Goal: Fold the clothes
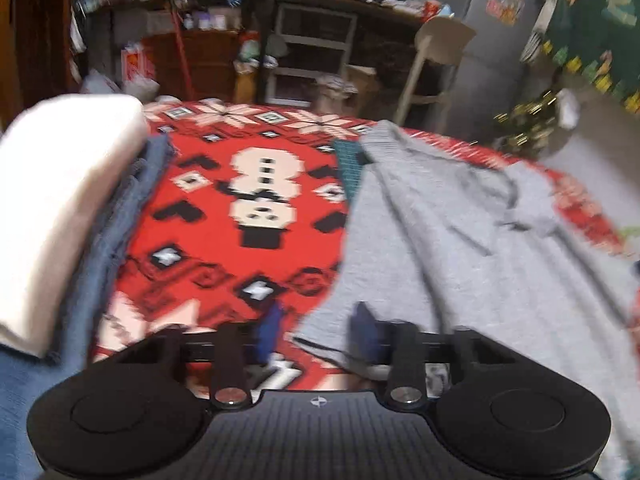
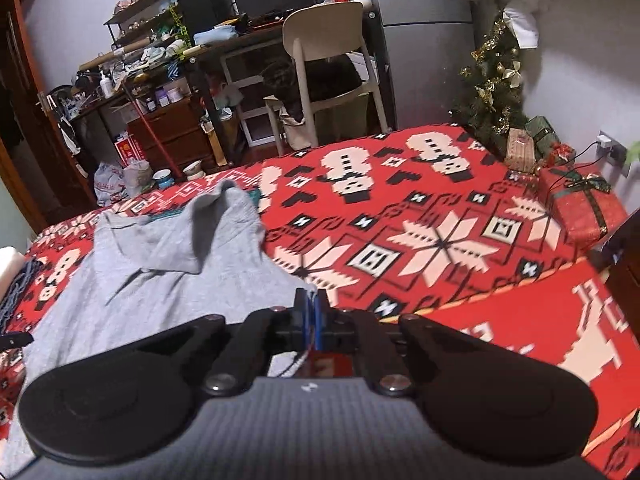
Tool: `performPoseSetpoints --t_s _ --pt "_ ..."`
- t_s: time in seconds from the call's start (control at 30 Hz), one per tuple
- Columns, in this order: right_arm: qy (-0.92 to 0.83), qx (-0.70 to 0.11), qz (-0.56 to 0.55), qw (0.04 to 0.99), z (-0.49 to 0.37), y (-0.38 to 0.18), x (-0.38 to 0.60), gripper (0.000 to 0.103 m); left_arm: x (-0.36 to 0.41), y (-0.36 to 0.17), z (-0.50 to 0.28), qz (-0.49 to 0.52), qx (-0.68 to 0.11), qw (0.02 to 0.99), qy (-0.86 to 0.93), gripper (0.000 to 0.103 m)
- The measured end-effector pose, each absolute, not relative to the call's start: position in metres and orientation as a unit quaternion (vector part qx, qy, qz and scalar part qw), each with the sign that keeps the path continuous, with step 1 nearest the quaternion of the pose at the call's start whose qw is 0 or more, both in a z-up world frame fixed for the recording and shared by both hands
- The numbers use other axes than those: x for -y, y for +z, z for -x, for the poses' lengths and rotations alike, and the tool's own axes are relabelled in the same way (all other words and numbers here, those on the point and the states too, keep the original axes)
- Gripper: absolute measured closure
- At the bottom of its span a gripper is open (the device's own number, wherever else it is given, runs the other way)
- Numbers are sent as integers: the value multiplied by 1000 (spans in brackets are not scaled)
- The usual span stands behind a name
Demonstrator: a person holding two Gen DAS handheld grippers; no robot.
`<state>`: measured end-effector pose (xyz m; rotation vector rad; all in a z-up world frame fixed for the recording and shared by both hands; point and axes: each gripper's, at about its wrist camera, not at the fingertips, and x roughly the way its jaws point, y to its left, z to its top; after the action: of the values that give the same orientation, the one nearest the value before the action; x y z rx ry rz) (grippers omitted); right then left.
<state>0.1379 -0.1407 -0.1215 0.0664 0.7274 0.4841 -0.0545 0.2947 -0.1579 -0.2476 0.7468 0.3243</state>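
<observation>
A grey shirt lies rumpled on the red patterned blanket that covers the bed. In the left wrist view its near hem corner lies between the blue pads of my left gripper. The corner reaches the right-hand pad, and the pads stand visibly apart; this view is blurred. In the right wrist view the same grey shirt spreads to the left. My right gripper is shut, its blue pads pressed together on the shirt's near right corner.
A stack of folded clothes, white over blue, sits at the bed's left side. Beyond the bed stand a cluttered desk and a beige chair. A small Christmas tree and a wrapped red gift are at the right.
</observation>
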Motion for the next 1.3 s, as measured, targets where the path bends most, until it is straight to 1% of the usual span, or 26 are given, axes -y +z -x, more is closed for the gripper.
performPoseSetpoints --t_s 0.03,0.17,0.33,0.6,0.83,1.1,1.17,1.2,1.23,1.3 --pt "235 -353 -27 905 -140 -122 141 100 -294 -158 54 115 -364 910 161 98" --pt "233 -353 -7 906 -148 -126 141 100 -293 -156 57 105 -363 911 166 101" --pt "212 -347 1 914 -167 -123 149 101 -307 -136 57 65 -340 914 211 101" --pt "180 -343 15 922 -211 -119 160 101 -353 -117 33 52 -326 905 269 101" --pt "153 -362 27 919 -240 -132 167 101 -374 -122 13 39 -343 890 297 101" --pt "133 -383 26 914 -244 -159 168 101 -366 -150 10 -8 -381 871 311 101" --pt "134 -382 30 914 -242 -160 167 97 -364 -150 12 -11 -379 873 306 99" --pt "136 -381 29 914 -241 -160 168 96 -364 -150 12 -9 -378 874 304 94" --pt "137 -378 27 915 -239 -158 169 92 -364 -148 14 -3 -375 877 300 92" --pt "141 -372 26 917 -236 -151 172 88 -367 -141 19 21 -366 885 288 92"
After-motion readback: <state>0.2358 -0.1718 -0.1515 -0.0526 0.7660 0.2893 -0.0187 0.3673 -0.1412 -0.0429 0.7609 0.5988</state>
